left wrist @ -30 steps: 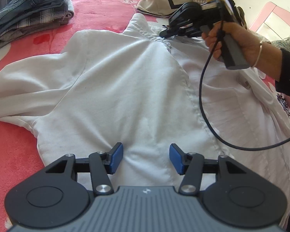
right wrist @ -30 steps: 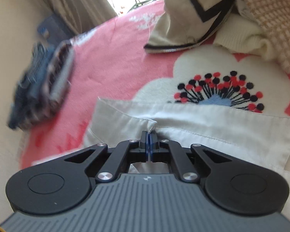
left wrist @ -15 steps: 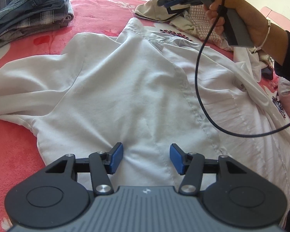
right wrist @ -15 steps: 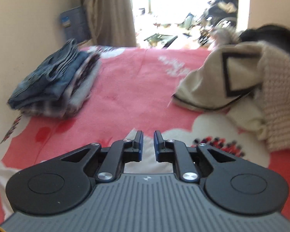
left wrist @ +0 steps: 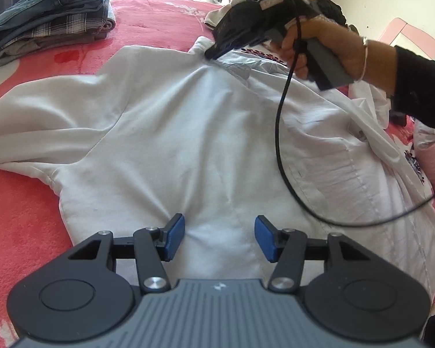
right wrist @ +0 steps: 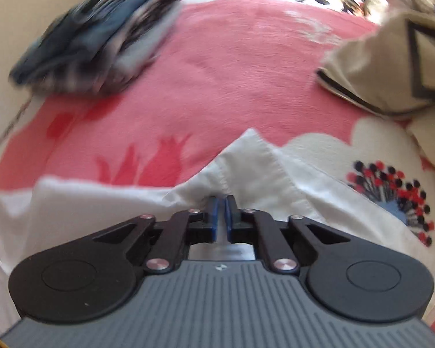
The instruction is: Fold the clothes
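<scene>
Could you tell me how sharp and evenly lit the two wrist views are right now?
Left wrist view: mostly sharp on the white shirt, fisheye bending at the edges, the right gripper slightly smeared. Right wrist view: motion blur over the stack of folded clothes and the window blown out at the top.

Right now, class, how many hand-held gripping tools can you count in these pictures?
2. The left tool hovers open over the white shirt's lower part; the right tool, held in a hand, is shut on the shirt's collar. None appears hidden.

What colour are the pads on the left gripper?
Blue, best seen in the left wrist view: the left gripper pads.
</scene>
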`<action>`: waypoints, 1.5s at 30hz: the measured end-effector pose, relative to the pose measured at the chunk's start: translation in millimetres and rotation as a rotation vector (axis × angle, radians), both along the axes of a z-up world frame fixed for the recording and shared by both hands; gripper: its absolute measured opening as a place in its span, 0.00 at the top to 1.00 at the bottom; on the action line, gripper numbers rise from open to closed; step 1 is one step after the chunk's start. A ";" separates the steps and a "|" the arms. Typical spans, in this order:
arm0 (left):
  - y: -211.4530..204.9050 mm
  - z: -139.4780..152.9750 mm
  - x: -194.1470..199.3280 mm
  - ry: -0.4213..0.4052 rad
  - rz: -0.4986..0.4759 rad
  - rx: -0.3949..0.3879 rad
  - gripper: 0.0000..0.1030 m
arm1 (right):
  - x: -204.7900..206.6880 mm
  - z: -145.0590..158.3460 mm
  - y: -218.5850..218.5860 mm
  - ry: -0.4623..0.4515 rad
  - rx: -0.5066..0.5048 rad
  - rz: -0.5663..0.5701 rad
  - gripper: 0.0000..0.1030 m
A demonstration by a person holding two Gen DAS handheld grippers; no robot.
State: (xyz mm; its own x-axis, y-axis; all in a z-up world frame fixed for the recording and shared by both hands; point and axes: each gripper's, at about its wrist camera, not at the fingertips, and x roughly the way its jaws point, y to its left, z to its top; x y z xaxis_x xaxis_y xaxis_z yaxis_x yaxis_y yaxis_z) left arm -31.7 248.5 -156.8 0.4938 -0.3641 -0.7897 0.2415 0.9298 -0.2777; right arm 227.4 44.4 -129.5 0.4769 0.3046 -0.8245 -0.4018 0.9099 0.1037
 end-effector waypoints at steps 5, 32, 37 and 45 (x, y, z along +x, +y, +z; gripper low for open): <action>2.1 -0.2 -0.4 0.005 0.007 -0.007 0.47 | -20.7 41.3 20.4 -0.054 0.061 0.144 0.92; 217.5 31.4 -47.8 0.027 0.815 0.051 0.46 | -142.5 82.1 203.5 -0.184 0.038 0.914 0.68; 267.8 15.8 -64.7 0.047 0.962 -0.007 0.46 | -182.0 60.1 271.4 -0.282 -0.105 1.097 0.68; 286.0 11.9 -65.7 -0.027 0.909 0.076 0.46 | -173.8 41.4 310.0 -0.285 -0.164 1.046 0.97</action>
